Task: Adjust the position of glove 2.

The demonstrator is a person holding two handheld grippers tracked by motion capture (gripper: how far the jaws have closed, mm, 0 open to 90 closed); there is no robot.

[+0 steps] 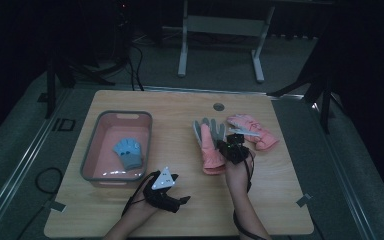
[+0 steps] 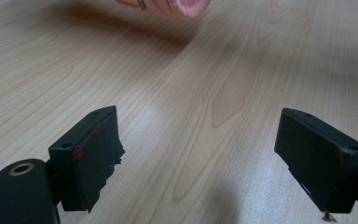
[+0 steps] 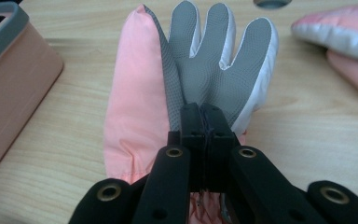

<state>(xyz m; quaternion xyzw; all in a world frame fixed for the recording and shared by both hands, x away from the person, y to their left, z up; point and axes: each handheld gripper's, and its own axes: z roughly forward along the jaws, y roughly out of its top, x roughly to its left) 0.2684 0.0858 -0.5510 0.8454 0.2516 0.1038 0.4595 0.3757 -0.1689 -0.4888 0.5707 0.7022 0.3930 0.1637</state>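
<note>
A pink glove (image 1: 209,150) with a grey palm (image 3: 205,60) lies flat mid-table, fingers pointing away from me. My right gripper (image 1: 229,144) is at its right side, jaws pressed together, and in the right gripper view the right gripper (image 3: 204,114) has its tips over the heel of the grey palm. Whether any fabric is pinched between them I cannot tell. A second pink glove (image 1: 252,131) lies just to the right. My left gripper (image 1: 184,200) rests near the front edge, and the left gripper (image 2: 200,154) is open over bare wood.
A pink bin with a grey rim (image 1: 125,114) stands at the left with a blue glove (image 1: 129,152) in it; its corner (image 3: 9,70) is close to the pink glove. A round hole (image 1: 219,106) is near the table's far edge.
</note>
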